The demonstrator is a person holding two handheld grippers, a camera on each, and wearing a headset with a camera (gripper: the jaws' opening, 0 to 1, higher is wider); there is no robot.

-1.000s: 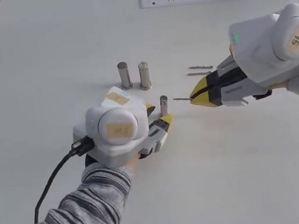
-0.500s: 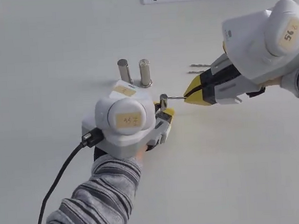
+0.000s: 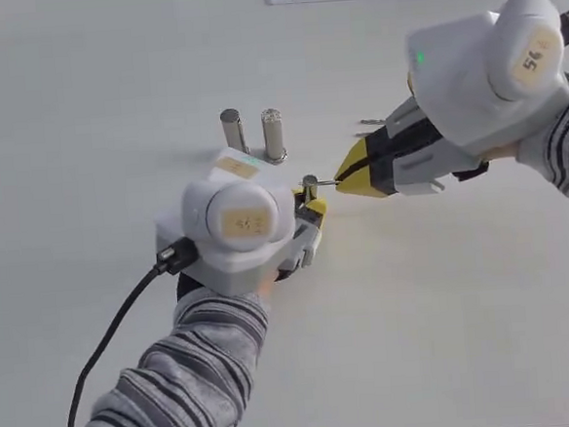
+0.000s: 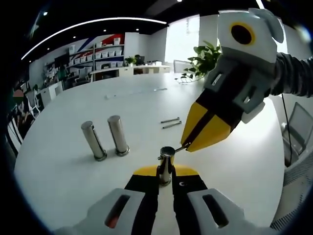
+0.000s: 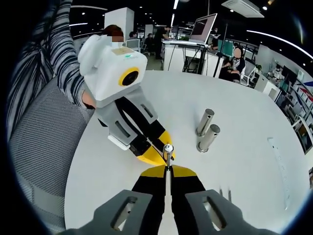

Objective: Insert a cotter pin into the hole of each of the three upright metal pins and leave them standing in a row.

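I'm clamping the left hand-held gripper (image 3: 309, 212) on the upright metal pin (image 3: 309, 186), which is standing on the table (image 3: 110, 89) at the centre of the head view. My right hand-held gripper (image 3: 346, 178) is pinching the cotter pin (image 4: 181, 148), and its tip is touching the pin's head; whether it's in the hole, I can't tell. Two more metal pins (image 3: 232, 131) are standing side by side just up-left, and spare cotter pins (image 4: 170, 122) are lying to their right.
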